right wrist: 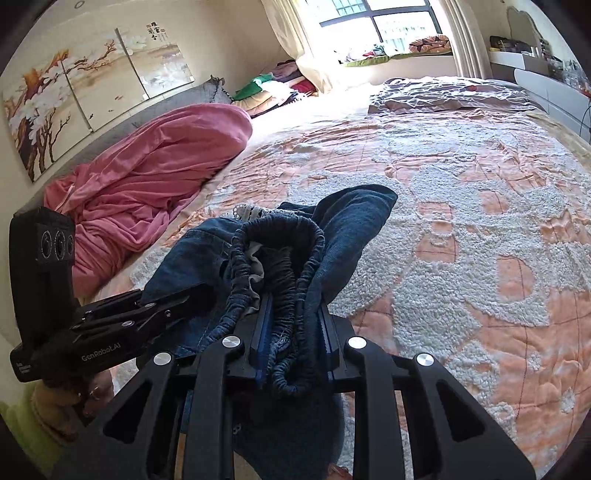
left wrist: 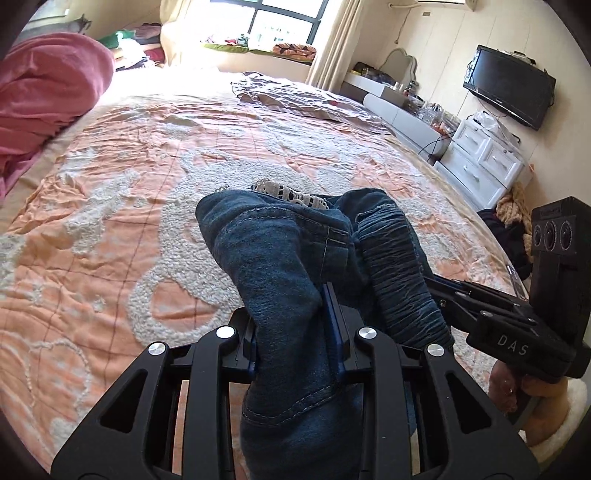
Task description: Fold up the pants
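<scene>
Sunlight is pouring through the window at the far end of a bedroom, and I am looking down over a bed covered with a peach and white textured bedspread. A pink blanket is lying bunched along the headboard side, under a painted panel that is hanging on the wall. Across the room a white dresser is standing below a dark television, and a greyish quilt is lying rumpled at the far part of the bed.

I am holding the pants, dark blue denim with a strip of white lace showing at the top, lifted above the bedspread between both tools. My left tool is clenching a fold of the denim: the cloth is running straight between its blue-edged fingers and hanging down below them. My right tool is gripping the gathered elastic waistband, which is bunching up in a loop just ahead of its fingers and drooping over them.

From the left wrist view I am seeing the right tool coming in from the right, its tip buried in the ruched waistband just beside my left grip. From the right wrist view the left tool is reaching in from the left, its tip hidden in the denim. A hand is showing under that tool.
</scene>
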{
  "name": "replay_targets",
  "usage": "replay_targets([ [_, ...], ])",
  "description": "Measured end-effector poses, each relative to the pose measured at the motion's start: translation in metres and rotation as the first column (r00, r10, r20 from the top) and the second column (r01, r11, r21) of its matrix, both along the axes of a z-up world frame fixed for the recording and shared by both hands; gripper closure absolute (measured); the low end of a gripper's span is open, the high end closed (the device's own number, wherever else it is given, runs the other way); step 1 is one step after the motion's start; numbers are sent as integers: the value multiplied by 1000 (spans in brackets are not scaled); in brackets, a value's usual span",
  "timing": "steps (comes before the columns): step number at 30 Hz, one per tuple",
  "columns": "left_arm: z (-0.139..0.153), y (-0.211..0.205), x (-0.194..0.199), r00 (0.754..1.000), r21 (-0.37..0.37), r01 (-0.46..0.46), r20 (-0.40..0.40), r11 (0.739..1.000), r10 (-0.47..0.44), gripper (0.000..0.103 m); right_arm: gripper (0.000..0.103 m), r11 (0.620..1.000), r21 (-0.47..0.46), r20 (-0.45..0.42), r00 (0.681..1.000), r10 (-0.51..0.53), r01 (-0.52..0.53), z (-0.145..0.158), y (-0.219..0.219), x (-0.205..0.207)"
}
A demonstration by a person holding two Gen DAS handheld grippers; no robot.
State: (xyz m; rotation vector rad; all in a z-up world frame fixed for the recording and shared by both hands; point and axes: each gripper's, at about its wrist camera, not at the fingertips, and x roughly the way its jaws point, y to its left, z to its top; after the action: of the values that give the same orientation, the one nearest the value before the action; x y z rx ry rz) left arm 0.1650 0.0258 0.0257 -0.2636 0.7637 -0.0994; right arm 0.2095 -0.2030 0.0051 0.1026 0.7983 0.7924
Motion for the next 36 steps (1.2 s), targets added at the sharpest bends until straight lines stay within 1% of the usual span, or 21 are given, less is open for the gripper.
replay_targets([
  [4, -3, 4, 11, 1000, 21, 1, -12, 1000, -1, 83, 82, 1000, 5, -14, 1000, -9, 9, -1, 5, 14],
  [5, -5, 5, 15, 1000, 25, 0, -15, 1000, 1, 83, 86, 1000, 6, -18, 1000, -13, 14, -2, 7, 17],
  [8, -15, 11, 25, 999, 22, 6, -36, 1000, -5, 83, 87, 1000, -4, -33, 999, -25, 24, -8, 10, 27],
  [11, -29, 15, 37, 998, 14, 16, -65, 1000, -15, 83, 87, 998, -41, -45, 998, -40, 38, -21, 14, 34],
  [14, -42, 18, 43, 994, 23, 0, -106, 1000, 3, 83, 87, 997, -56, -80, 995, -57, 52, -34, 14, 40],
  [18, -44, 18, 40, 993, 34, -12, -119, 999, 16, 78, 87, 995, -74, -95, 993, -69, 62, -42, 13, 42],
  [20, -46, 18, 39, 991, 48, -21, -130, 999, 27, 73, 86, 994, -86, -107, 991, -78, 69, -45, 12, 43],
  [22, -49, 19, 40, 989, 46, -28, -142, 999, 34, 71, 84, 993, -91, -122, 988, -91, 80, -49, 11, 45],
  [25, -51, 22, 39, 988, 56, -43, -148, 998, 50, 64, 78, 989, -113, -136, 984, -113, 98, -53, 8, 46],
  [26, -51, 23, 39, 987, 62, -49, -149, 997, 58, 62, 74, 988, -115, -140, 983, -117, 102, -54, 7, 46],
  [27, -52, 23, 38, 987, 67, -54, -151, 996, 63, 60, 65, 987, -121, -145, 981, -127, 109, -56, 5, 47],
  [29, -53, 23, 38, 986, 71, -59, -155, 996, 69, 58, 59, 984, -130, -154, 977, -144, 125, -59, 2, 49],
  [30, -54, 23, 37, 985, 72, -61, -157, 996, 71, 58, 54, 983, -132, -160, 976, -151, 130, -61, 1, 50],
  [33, -55, 23, 37, 984, 73, -63, -160, 995, 74, 57, 47, 978, -150, -160, 972, -170, 146, -67, -2, 51],
  [36, -56, 22, 37, 984, 79, -63, -158, 995, 75, 57, 45, 972, -180, -131, 975, -177, 152, -68, 1, 49],
])
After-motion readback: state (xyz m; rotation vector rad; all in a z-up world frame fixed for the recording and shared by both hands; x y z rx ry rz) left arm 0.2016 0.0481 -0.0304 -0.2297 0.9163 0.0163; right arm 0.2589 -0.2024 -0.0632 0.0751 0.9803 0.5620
